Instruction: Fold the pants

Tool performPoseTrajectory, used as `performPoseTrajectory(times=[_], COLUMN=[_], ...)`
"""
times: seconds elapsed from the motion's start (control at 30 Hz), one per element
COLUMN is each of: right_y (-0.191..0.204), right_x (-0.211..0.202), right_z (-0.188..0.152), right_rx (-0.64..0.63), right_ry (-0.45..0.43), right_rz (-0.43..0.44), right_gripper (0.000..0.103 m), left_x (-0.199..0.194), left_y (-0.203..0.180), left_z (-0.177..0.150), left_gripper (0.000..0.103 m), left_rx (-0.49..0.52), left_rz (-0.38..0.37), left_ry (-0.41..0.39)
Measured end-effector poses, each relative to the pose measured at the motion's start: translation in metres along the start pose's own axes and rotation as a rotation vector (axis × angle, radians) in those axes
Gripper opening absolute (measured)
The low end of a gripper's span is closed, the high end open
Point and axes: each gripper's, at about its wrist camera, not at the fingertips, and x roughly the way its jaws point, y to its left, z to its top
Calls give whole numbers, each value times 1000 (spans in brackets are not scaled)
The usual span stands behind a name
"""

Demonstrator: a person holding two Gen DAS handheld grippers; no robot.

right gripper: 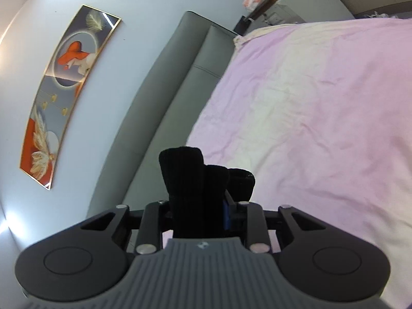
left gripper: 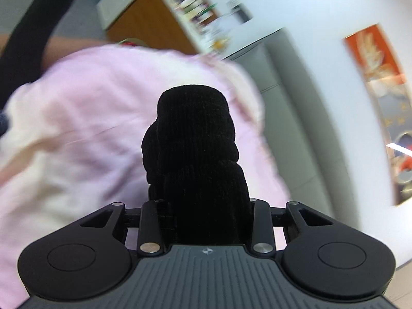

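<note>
Black corduroy pants are bunched between the fingers of both grippers. In the left wrist view the pants [left gripper: 190, 149] rise as a thick dark wad out of my left gripper [left gripper: 198, 200], which is shut on them and held up above a pink bedsheet [left gripper: 77, 118]. In the right wrist view my right gripper [right gripper: 206, 200] is shut on another folded bunch of the pants [right gripper: 195, 180], also lifted above the bed. The fingertips are hidden by the cloth. The rest of the pants is out of view.
The pink sheet [right gripper: 322, 108] covers a large bed with a grey padded headboard [right gripper: 164, 103] against a white wall. A long orange painting [right gripper: 59, 97] hangs there. A wooden shelf unit [left gripper: 159, 18] stands beyond the bed. A black sleeve [left gripper: 28, 38] crosses the upper left.
</note>
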Motion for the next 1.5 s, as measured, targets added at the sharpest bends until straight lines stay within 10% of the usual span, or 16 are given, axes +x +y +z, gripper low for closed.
performPoseTrajectory(times=[0.2, 0.53, 0.8, 1.13, 1.33, 1.5], right_y=[-129, -140, -144, -120, -112, -119], right_x=[-15, -27, -21, -17, -21, -16], right_z=[-59, -68, -85, -87, -86, -90], right_rx=[176, 228, 325, 171, 123, 135], right_ry=[112, 96, 118, 91, 81, 97], right_rz=[-348, -341, -283, -223, -214, -239], right_gripper=[24, 39, 51, 16, 16, 16], left_x=[15, -22, -60, 50, 108, 126], left_y=[44, 12, -54, -193, -225, -205], left_z=[-38, -26, -67, -299, -396, -410], left_gripper=[47, 53, 77, 78, 78, 87], left_rx=[54, 115, 362, 889, 1056, 1046], left_rz=[244, 347, 447, 99, 88, 121], left_ry=[42, 45, -174, 389, 532, 525])
